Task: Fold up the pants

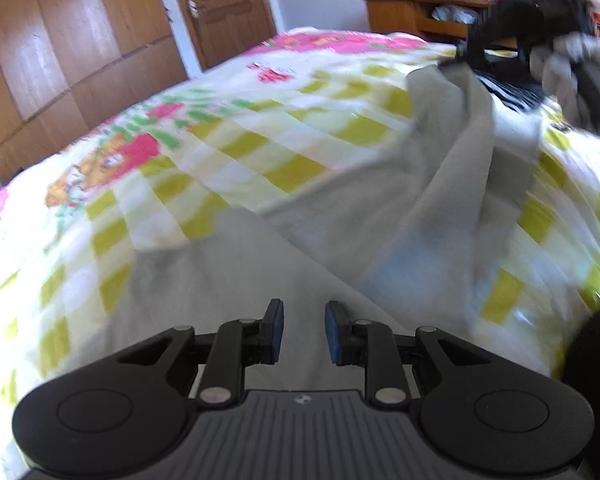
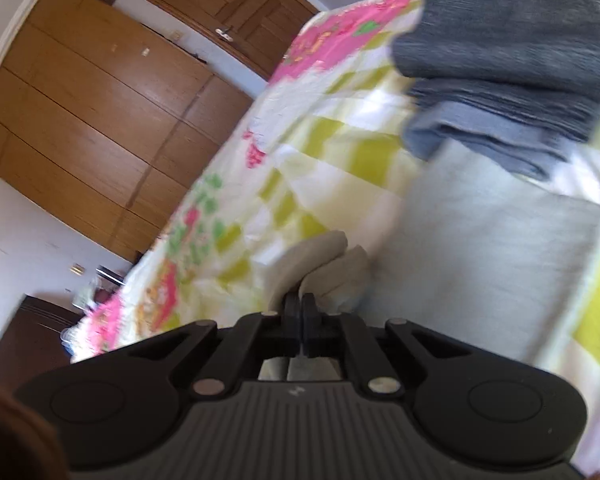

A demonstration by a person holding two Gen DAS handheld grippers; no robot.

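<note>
Right fingers (image 2: 301, 326) pinching grey pants (image 2: 328, 268), left fingers (image 1: 304, 332) spread, seemingly empty

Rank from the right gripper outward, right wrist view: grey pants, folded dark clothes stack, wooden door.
1. grey pants: a bunched fold clamped in the right gripper.
2. folded dark clothes stack: upper right, on the bed.
3. wooden door: top, beyond the bed.

Left tool (image 1: 304, 330) agape (right tool (image 2: 301, 312) clamped)

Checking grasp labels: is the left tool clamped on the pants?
No: the left tool hovers with a clear gap between its pads over the light grey pants, gripping nothing.
</note>
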